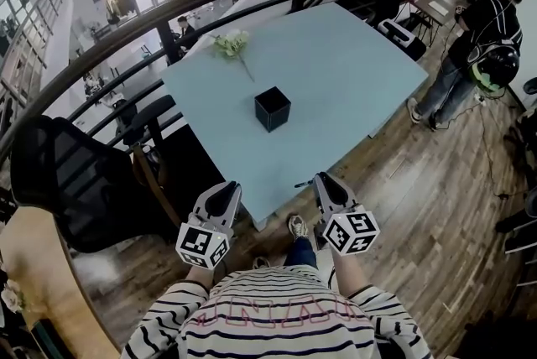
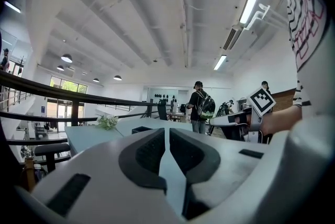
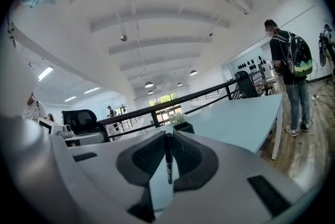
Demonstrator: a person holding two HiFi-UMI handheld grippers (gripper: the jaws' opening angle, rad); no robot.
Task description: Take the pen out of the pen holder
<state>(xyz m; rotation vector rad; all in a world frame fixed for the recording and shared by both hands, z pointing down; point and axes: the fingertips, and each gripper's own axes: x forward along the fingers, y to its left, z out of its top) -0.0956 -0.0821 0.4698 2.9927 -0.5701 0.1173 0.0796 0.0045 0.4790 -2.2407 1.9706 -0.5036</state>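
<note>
table [image 1: 352, 72]: smooth, matt top | floor [image 1: 436, 181]: wood planks, slight sheen | fingers [image 3: 149, 157]: matt black, dimpled pads

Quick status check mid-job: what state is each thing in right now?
left gripper: jaws nearly together, nothing between them.
right gripper: jaws closed on the pen.
pen: out of the holder, clamped in the right gripper.
pen holder: upright on the table, no pen sticking out.
white flower sprig: lying flat on the table.
</note>
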